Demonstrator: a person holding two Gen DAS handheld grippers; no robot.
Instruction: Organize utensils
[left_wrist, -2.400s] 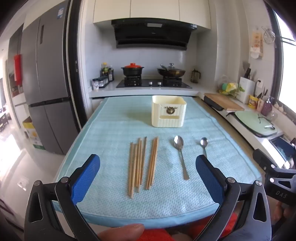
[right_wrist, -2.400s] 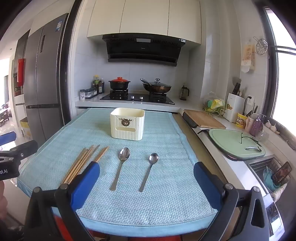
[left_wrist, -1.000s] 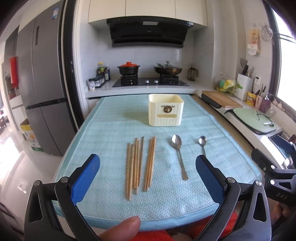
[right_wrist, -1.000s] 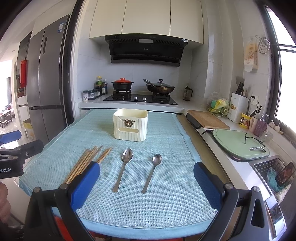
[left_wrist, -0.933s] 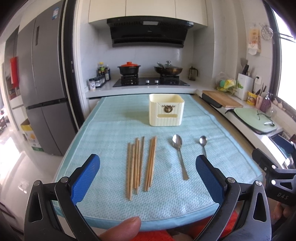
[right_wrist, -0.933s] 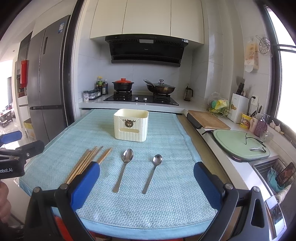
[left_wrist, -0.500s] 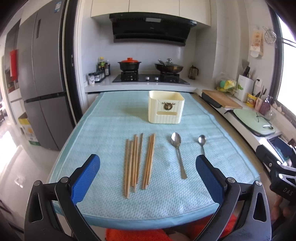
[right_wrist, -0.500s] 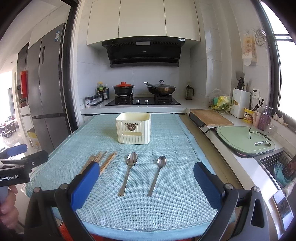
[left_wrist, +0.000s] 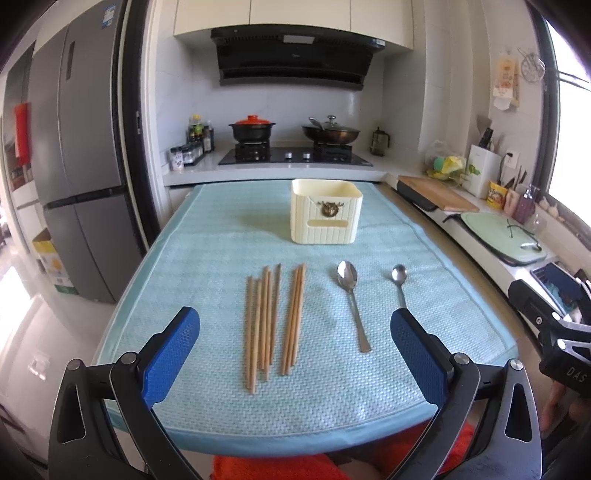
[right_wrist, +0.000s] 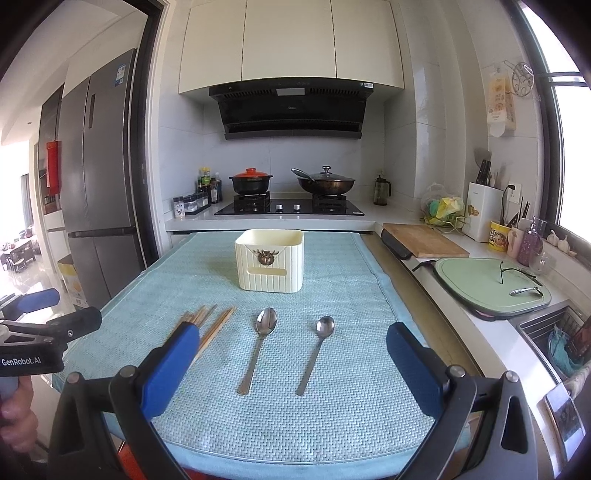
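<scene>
Both the left gripper (left_wrist: 295, 345) and the right gripper (right_wrist: 291, 354) are held spread wide above the near edge of the surface (left_wrist: 207, 236) (nothing is gripped). The chopsticks (left_wrist: 273, 317) are laid left of the large spoon (left_wrist: 351, 295) and small spoon (left_wrist: 399, 282); behind them the cream holder (left_wrist: 325, 216) is set upright.

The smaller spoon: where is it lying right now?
The smaller spoon lies flat on the blue mat, at the right end of the utensil row beside the larger spoon, in front of the cream holder.
</scene>
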